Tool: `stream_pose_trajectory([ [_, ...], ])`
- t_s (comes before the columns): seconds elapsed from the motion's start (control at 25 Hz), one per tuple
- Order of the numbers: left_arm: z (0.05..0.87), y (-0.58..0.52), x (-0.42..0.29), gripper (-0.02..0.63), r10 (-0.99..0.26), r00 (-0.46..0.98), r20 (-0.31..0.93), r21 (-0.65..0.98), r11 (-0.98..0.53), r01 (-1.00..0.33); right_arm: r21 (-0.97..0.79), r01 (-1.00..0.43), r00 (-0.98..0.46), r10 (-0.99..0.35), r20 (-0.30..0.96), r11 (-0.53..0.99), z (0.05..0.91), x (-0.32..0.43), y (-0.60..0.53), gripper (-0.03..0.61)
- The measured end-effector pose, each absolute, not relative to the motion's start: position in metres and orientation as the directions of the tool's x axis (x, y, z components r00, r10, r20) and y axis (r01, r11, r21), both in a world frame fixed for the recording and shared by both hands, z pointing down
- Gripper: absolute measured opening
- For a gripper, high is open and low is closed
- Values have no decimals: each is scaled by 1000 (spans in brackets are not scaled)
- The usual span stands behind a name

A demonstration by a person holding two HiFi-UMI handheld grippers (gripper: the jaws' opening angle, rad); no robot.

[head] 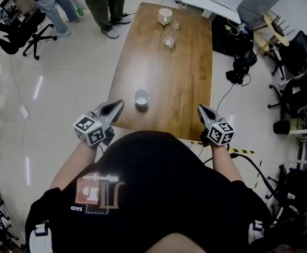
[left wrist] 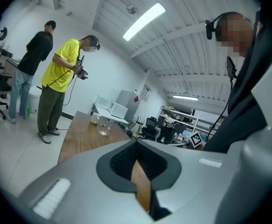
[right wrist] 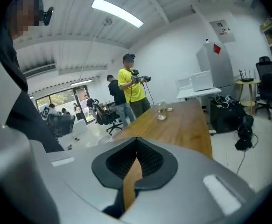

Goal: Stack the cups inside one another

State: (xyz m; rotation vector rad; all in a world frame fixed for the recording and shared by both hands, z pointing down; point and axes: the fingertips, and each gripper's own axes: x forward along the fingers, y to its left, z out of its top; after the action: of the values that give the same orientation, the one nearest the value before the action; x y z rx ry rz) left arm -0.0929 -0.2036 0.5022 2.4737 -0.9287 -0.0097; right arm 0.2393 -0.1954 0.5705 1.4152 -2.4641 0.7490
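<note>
Head view: nothing is stacked yet. A white cup [head: 141, 97] stands alone at the near end of the table [head: 187, 88]; a mug [head: 165, 16] and two glasses [head: 169, 40] stand at the far end.
Left gripper view: left gripper [left wrist: 136, 146] clenched, empty.
Right gripper view: right gripper [right wrist: 136, 143] clenched, empty.

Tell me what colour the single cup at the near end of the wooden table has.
White. The cup shows best in the head view.
</note>
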Motion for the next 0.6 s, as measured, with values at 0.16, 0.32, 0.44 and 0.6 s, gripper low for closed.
stream_pose_trajectory([
  [0.16, 500, -210, -60, 2, -575, 803, 155, 440, -688, -578, -335, -855, -512, -749, 419, 397, 583, 250, -169, 14],
  [0.32, 496, -212, -38, 2, -543, 824, 159, 429, -714, -553, -316, -859, -505, -773, 383, 404, 565, 262, -169, 14],
  [0.44, 493, -211, -28, 2, -536, 828, 163, 425, -720, -549, -308, -861, -498, -788, 362, 403, 554, 275, -171, 14],
  [0.6, 489, -211, -22, 2, -543, 823, 167, 415, -719, -558, -303, -856, -509, -785, 354, 419, 551, 282, -169, 14],
])
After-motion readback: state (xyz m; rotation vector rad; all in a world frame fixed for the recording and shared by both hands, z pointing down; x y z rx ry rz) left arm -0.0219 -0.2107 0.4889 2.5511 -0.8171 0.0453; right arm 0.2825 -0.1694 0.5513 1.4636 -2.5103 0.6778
